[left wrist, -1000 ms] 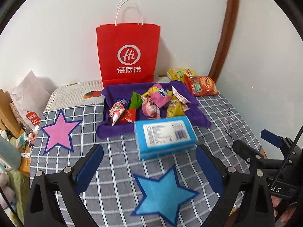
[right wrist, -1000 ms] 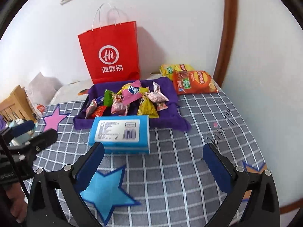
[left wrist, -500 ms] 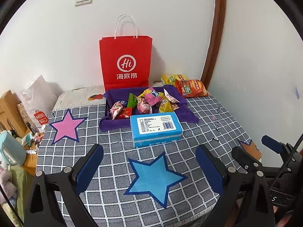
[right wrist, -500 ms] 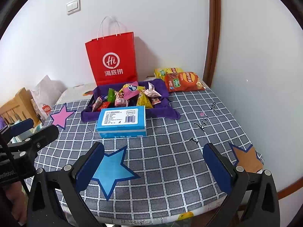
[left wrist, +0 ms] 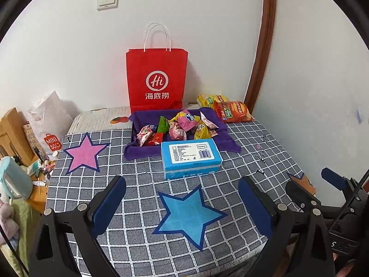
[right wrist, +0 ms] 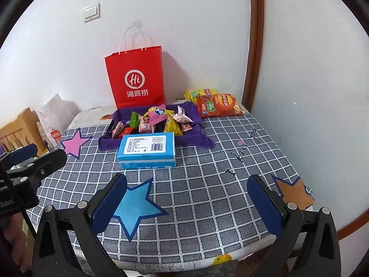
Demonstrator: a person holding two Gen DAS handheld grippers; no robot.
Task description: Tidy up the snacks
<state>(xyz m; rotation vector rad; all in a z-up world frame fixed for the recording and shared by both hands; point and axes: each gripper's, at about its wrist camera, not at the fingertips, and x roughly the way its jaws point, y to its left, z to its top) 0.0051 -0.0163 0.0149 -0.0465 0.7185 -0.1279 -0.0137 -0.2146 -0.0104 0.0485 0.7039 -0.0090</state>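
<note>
Snacks (left wrist: 177,127) sit heaped in the purple tray (left wrist: 138,149) at twelve o'clock on the worktop (left wrist: 129,198), two chip bags (right wrist: 216,105) outside at one o'clock. Both tools, left (left wrist: 182,204) and right (right wrist: 186,204), hang spread and empty at six; this fits either sorting finished or pending.

The blue box (left wrist: 191,158) hides the near edge of the purple tray (left wrist: 138,149) behind it, and the print on the box's label is too small to read. In the tray, the piled snack packets (left wrist: 178,128) overlap, so their number and their wording cannot be told. Behind the tray, the orange chip bag (left wrist: 233,112) covers most of a yellow bag (left wrist: 207,98). Right of the box, the right tool (left wrist: 306,190) hides part of an orange star (left wrist: 299,180), and the handwriting (right wrist: 242,153) on the counter's cloth is illegible. The left tool (right wrist: 34,161), left of the box, runs off the picture's edge.
</note>
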